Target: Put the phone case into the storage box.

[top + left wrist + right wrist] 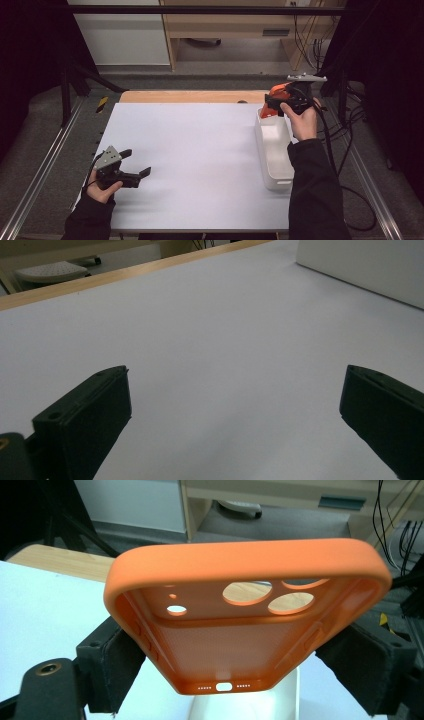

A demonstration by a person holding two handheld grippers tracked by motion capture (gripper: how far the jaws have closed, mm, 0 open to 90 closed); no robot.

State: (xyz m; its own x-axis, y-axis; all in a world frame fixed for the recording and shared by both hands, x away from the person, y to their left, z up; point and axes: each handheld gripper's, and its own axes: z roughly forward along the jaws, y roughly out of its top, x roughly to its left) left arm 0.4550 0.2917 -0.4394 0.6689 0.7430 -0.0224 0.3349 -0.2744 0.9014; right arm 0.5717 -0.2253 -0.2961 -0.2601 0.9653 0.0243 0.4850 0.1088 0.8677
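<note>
While the right gripper (270,106) is clamping an orange case (245,620) by its two long sides, it is hanging at the upper right of the high view, over the far end of a white bin (274,150). The left gripper (131,164) is resting at the lower left on the white sheet (200,160), jaws spread wide and holding nothing.

Risk, as I judge it: the pads are pinching only the lower stretch of the case, near its port cutout, and the rest is sticking out unsupported. Soft walls like these can be bowing inward under the squeeze, so the case may be working loose or pivoting and dropping beside the bin rather than into it. A tilted release could also be leaving it leaning on the rim.

The case is looking like matte, rubbery silicone: a rounded rectangle with a thick lip, a finely dotted inner lining, and round camera holes at its far end. The bin is a smooth, long, narrow tub with rounded corners, seemingly plastic. The sheet is flat and plain, with a wooden table edge (190,96) showing past it.
</note>
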